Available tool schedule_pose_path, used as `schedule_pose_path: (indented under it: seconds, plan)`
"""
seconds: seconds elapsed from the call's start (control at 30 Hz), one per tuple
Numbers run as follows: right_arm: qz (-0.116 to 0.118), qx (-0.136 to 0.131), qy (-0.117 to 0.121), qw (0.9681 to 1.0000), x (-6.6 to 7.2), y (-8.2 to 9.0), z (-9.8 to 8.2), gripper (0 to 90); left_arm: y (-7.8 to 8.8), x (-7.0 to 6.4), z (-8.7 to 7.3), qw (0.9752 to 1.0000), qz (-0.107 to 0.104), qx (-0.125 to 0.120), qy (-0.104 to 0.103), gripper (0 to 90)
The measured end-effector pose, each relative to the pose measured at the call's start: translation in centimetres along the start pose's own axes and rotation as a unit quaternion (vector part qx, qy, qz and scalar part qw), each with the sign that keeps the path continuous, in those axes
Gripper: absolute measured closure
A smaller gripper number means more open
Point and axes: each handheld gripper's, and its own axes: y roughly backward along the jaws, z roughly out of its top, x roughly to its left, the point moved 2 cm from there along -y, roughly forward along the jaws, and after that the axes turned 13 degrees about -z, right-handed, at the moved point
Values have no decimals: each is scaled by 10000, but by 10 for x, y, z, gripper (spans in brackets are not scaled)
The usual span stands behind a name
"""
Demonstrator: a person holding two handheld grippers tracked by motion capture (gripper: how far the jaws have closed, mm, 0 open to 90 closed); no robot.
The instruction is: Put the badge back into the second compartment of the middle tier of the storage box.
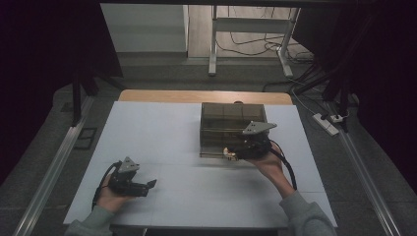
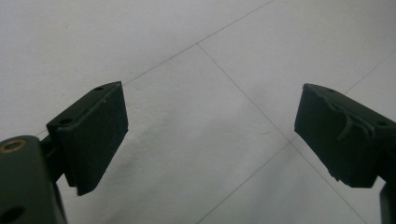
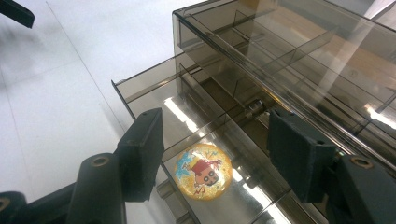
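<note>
Our right gripper (image 3: 215, 154) hangs released over a round cartoon badge (image 3: 203, 171) in the smoky organizer's (image 1: 231, 125) drawer (image 3: 187, 140), pulled toward the bench's (image 1: 162, 142) near edge; left gripper (image 2: 210, 135) released too.

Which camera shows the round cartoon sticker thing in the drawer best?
The right gripper view: the round cartoon disc lies close and clear in the open drawer, between the fingers. The high view has it as a tiny pale spot by the right gripper. The left gripper view looks at bare table.
</note>
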Motion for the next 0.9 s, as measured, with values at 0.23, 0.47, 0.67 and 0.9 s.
schedule_pose_path:
  seconds: [0.23,0.47,0.67,0.9]
  plan:
    - [8,-124,-95,9999,-7,6,-2,367,-2,2,1,10000,-16,24,26,98]
    - [-63,-193,-134,9997,-11,15,-7,366,-3,1,2,10000,-21,17,37,98]
    - [-160,-263,-106,9995,-13,21,-9,363,-3,1,2,10000,-20,18,-9,98]
    - [-327,-299,-100,9990,-15,37,-18,355,-2,-2,4,10000,-36,-16,-78,98]
